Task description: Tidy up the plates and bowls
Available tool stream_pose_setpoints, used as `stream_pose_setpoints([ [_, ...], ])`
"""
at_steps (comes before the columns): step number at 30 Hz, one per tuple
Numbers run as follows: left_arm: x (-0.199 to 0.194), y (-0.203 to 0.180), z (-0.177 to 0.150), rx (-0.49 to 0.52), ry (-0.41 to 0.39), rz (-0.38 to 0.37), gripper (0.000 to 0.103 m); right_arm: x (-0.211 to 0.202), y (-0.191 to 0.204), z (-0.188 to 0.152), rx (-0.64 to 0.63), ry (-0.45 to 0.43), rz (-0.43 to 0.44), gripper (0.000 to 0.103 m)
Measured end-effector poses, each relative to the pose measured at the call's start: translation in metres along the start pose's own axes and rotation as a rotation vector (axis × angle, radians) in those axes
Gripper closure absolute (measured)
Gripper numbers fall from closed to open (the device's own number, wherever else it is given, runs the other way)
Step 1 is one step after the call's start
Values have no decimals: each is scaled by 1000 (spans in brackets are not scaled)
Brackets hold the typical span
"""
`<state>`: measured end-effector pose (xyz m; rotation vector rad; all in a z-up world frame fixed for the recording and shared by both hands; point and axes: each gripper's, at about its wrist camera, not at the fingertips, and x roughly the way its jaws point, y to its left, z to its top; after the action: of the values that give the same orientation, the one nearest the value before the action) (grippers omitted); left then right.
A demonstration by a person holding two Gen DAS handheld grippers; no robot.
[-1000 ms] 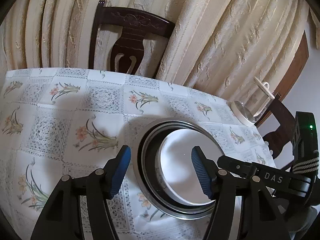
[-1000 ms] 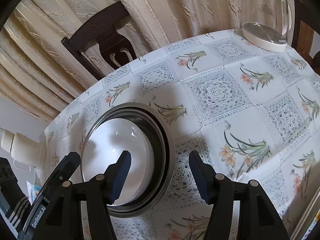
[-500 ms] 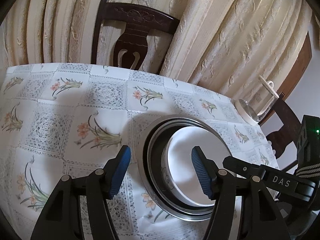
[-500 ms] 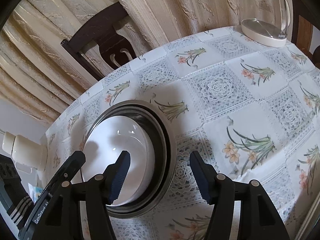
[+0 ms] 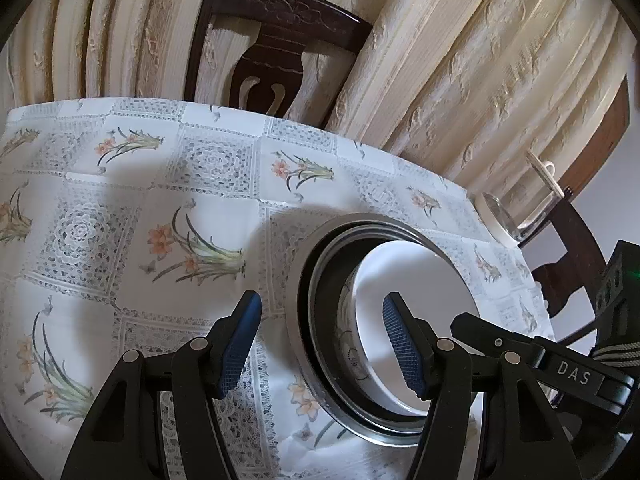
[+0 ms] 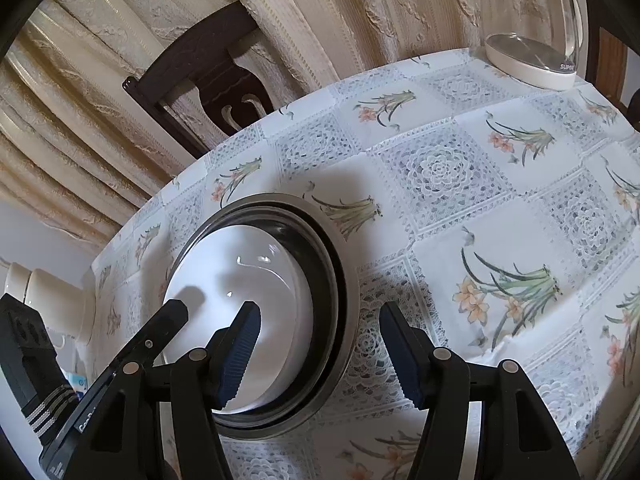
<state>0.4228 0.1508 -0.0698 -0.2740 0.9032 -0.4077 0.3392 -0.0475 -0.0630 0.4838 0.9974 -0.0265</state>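
Observation:
A white bowl [image 5: 412, 312] [image 6: 256, 292] sits nested inside a wider steel bowl [image 5: 304, 320] [image 6: 340, 280] on the flowered tablecloth. My left gripper [image 5: 320, 344] hovers open above the stack's left rim, its right finger over the white bowl and nothing between the fingers. Open and holding nothing, my right gripper [image 6: 320, 348] straddles the steel bowl's right rim from above. Each gripper's body shows in the other's view, at the low right in the left wrist view and the low left in the right wrist view.
A glass kettle on a white base [image 6: 532, 56] [image 5: 512, 216] stands at the table's far right corner. A dark wooden chair [image 5: 276, 52] [image 6: 204, 92] backs against cream curtains behind the table. A cream appliance [image 6: 44, 296] sits off the table's left edge.
Both grippers have drifted slightly, back and to the left relative to the stack, staying open. The bowls have not moved.

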Motion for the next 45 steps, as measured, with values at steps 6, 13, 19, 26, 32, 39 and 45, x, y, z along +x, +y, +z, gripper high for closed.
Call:
stream_pose_setpoints([
  [6, 5, 4, -2, -6, 11, 9, 39, 4, -3, -3, 8, 7, 0, 38],
  [13, 11, 13, -2, -30, 19, 22, 38, 12, -7, -8, 21, 23, -1, 38],
  [19, 12, 13, -3, -26, 17, 21, 38, 17, -8, -10, 20, 27, 10, 38],
  [26, 15, 14, -4, -40, 34, -10, 38, 26, -2, -15, -8, 29, 15, 38],
  [32, 15, 6, -7, -2, 20, -26, 44, 29, 12, -20, -69, 23, 23, 52],
  [39, 13, -10, -11, 59, 9, -35, 59, 29, 10, -19, -63, 29, -1, 61],
  [45, 10, -15, -13, 80, -3, -17, 59, 28, 9, -20, -51, 42, -11, 63],
])
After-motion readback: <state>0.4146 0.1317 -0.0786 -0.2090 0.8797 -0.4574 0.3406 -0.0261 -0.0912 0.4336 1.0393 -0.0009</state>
